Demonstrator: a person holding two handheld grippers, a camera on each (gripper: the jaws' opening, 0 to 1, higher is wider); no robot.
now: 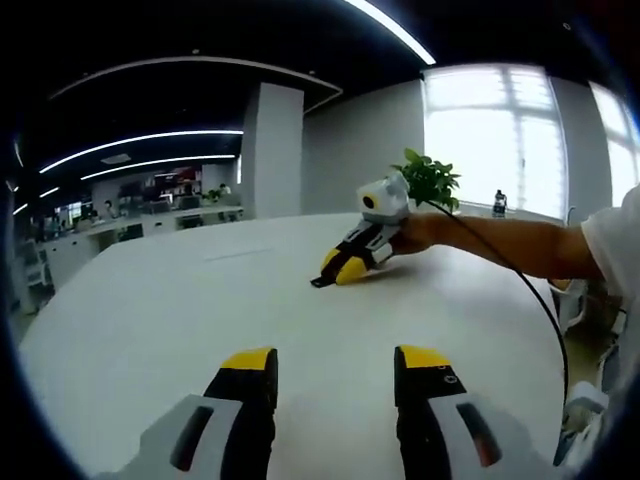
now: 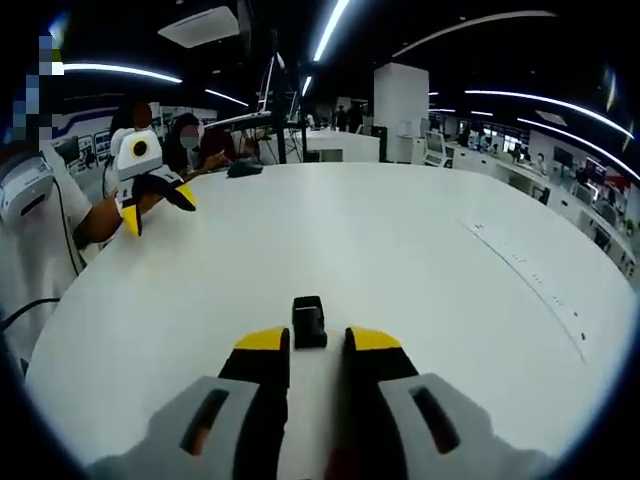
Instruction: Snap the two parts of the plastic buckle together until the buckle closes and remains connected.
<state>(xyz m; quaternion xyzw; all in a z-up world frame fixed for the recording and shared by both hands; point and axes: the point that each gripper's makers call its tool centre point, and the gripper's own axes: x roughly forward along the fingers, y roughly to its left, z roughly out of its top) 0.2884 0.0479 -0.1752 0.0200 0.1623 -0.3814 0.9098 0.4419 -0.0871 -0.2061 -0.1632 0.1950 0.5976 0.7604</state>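
Room: open office with long ceiling lights, a white pillar [image 1: 272, 150], bright windows [image 1: 495, 135] on the far right, and people sitting at far desks.
Counter: the counter [image 1: 150, 310] is large, white, round, with a bare top; in the right gripper view a faint seam runs on its right side.
Left claw: the left claw [image 1: 335, 372] is released, the jaws wide apart, with nothing between them; it hangs above the counter, well apart from the buckle.
Right claw: the right claw [image 2: 317, 345] is low at the counter, the jaws narrow but not gripping; I judge it released.
Buckle part: one black buckle part [image 2: 309, 321] lies on the counter just beyond the right claw tips, in line with the gap, its long axis pointing near to far.
Nearer hand: the right one, clearly.
Second part: I cannot tell where it is.
Plant: a small green plant [image 1: 430, 180] stands far behind the right claw.
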